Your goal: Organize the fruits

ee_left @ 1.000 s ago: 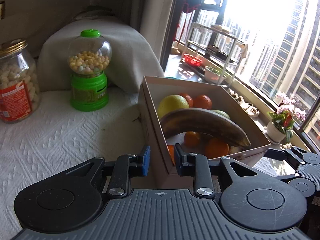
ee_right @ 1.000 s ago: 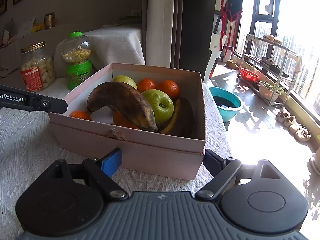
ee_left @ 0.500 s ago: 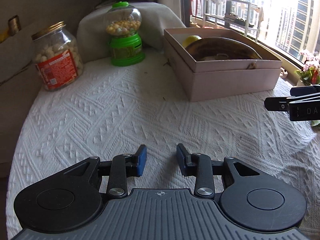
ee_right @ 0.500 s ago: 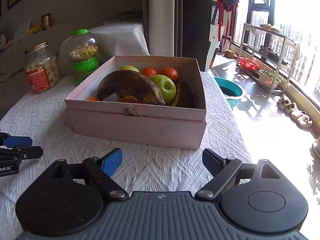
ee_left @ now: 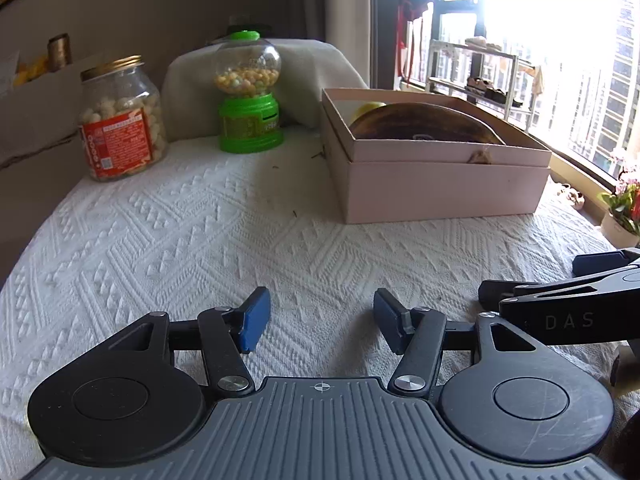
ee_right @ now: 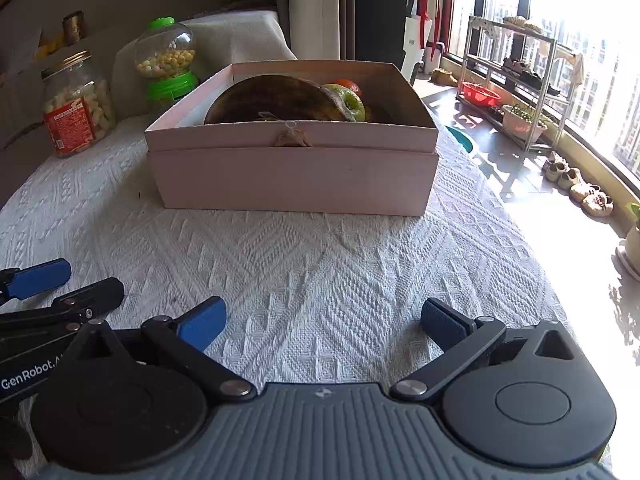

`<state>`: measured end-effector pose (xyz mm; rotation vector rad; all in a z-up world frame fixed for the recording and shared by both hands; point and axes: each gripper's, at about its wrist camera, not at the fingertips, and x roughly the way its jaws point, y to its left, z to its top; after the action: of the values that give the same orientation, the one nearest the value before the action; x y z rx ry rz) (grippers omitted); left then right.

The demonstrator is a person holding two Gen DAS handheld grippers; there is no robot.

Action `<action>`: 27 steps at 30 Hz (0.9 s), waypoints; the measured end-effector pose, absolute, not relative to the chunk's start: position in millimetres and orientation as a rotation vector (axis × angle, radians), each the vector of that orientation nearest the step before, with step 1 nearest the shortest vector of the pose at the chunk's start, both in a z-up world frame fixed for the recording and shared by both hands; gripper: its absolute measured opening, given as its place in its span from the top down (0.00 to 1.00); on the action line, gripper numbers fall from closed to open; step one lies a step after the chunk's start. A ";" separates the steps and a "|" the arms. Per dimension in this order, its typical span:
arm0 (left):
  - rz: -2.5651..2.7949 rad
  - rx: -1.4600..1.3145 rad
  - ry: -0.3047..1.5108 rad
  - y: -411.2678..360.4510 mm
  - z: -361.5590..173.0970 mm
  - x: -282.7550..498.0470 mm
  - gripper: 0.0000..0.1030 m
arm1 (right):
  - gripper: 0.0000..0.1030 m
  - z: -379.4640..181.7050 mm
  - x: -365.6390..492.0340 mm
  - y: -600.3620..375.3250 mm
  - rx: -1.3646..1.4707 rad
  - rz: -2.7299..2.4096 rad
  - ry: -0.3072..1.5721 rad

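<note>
Fruits sit in the pink box (ee_left: 440,184) at the right centre of the left wrist view: a dark overripe banana (ee_left: 420,122) fills the top, with a yellow-green fruit (ee_left: 370,108) behind it. A second ago this camera was hard against the box wall; now the box stands well apart across bare white cloth (ee_left: 180,240). The left gripper (ee_left: 320,320) at lower centre has gone from pinched to spread, its jaws opening with nothing between them. A snack jar (ee_left: 120,120) and a green candy dispenser (ee_left: 248,96) stand at upper left, untouched. The other tool's tips enter at the right edge.

In the right wrist view, the box (ee_right: 292,176) sits at upper centre, farther off than a second ago. Banana (ee_right: 276,100), green apple (ee_right: 352,102) and an orange (ee_right: 348,84) show over the rim. The right gripper (ee_right: 324,322) at lower centre is at its widest, jaws opening, empty.

Assessment: both tools have withdrawn and released, and no loose fruit shows on the cloth. The sorting appears complete or nearly so.
</note>
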<state>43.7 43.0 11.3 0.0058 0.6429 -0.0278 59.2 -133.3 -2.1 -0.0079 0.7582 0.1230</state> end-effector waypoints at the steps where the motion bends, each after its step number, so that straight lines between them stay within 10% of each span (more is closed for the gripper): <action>1: -0.025 0.008 0.643 41.6 11.3 45.3 0.40 | 0.00 -2.1 59.1 -133.1 -0.010 0.123 0.755; 27: -0.037 -0.001 0.643 42.1 10.3 49.1 0.39 | 0.00 -8.2 56.0 -136.8 0.006 0.116 0.674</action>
<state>49.1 42.1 10.3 -0.0008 0.6435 -0.0372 56.0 -136.8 -8.2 0.0058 0.6738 0.1165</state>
